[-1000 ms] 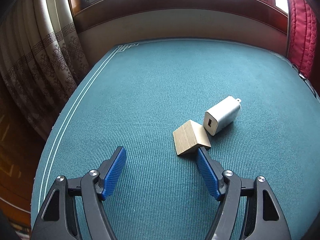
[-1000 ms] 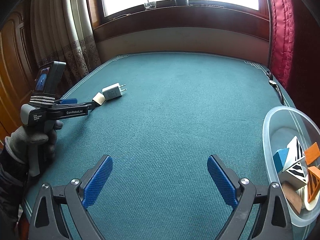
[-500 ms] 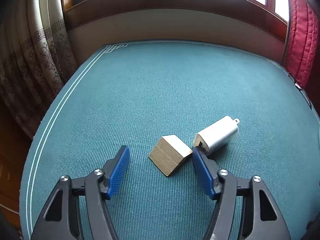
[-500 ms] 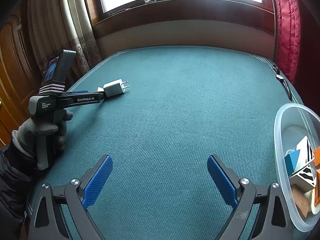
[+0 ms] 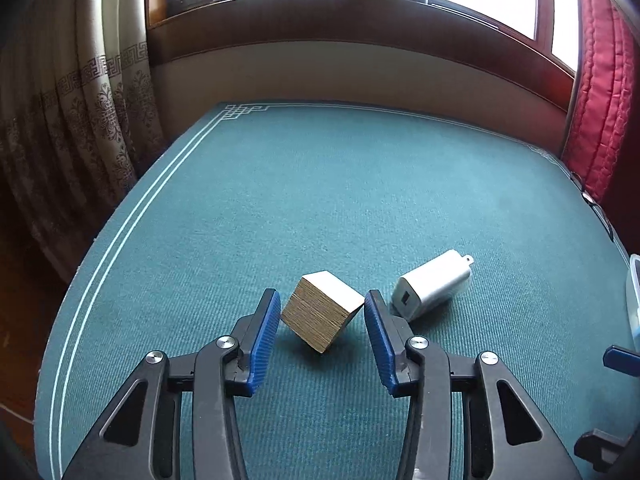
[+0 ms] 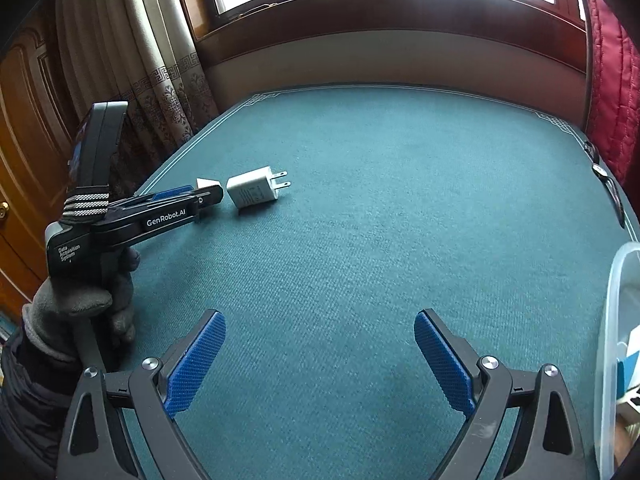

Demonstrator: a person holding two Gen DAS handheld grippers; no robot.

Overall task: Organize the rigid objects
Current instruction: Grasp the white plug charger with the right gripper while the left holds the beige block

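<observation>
A wooden block [image 5: 322, 311] sits between the blue pads of my left gripper [image 5: 320, 312], corner toward me, and looks raised off the green cloth. The pads touch or nearly touch its two side corners. A white wall charger [image 5: 432, 284] lies just right of the right pad. In the right wrist view the left gripper [image 6: 202, 198] reaches in from the left, with the block [image 6: 208, 182] at its tip and the charger [image 6: 256, 191] beside it. My right gripper [image 6: 320, 356] is open and empty over the cloth.
A clear plastic tub [image 6: 616, 360] holding coloured blocks stands at the right edge of the green table [image 6: 400, 200]. A window wall runs behind, curtains on the left, a red cushion at the right. A dark strap [image 6: 608, 188] lies at the far right edge.
My left gripper has closed in around the wooden block, which now sits between the pads and looks lifted. The right gripper has drifted slightly left, so less of the tub shows.
</observation>
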